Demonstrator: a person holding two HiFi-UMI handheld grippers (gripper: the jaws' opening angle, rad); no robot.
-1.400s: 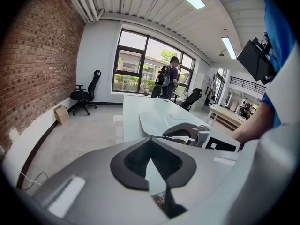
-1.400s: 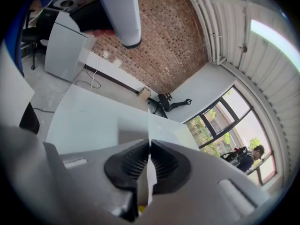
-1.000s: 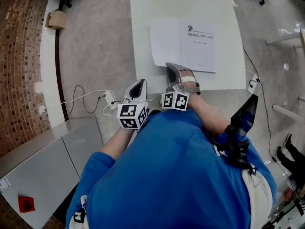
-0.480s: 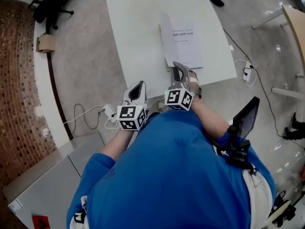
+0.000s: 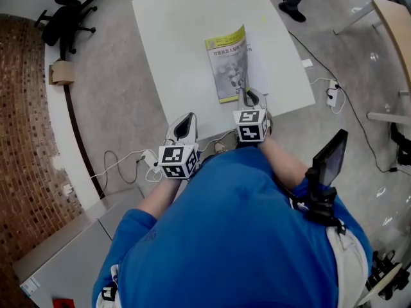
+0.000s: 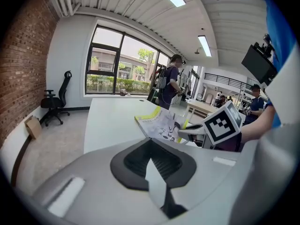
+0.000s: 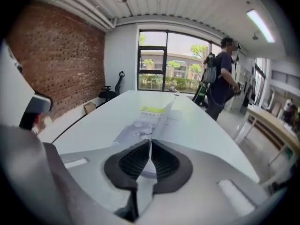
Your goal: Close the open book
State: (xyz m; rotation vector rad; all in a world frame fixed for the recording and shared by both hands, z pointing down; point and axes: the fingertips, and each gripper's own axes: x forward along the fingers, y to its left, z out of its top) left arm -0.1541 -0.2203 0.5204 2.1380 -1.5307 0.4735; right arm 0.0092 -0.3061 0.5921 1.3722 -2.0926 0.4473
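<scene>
The book lies on the white table. Its yellow-green cover is swung over, and its near corner stands a little raised. My right gripper is at that near corner. In the right gripper view the cover runs edge-on into the thin slit between the pads of my right gripper. Those jaws have just been opening slightly, with the cover still between them. My left gripper hangs off the table's near edge to the left, shut and empty. In the left gripper view it points at the book.
A person stands beyond the far right of the table. On the floor to the left lie cables and a power strip, with an office chair by the brick wall. A wooden table is at the right.
The book lay open with white pages up; now its yellow-green cover is folded over them. My right gripper has rolled and moved forward with it. The left gripper shifted slightly.
</scene>
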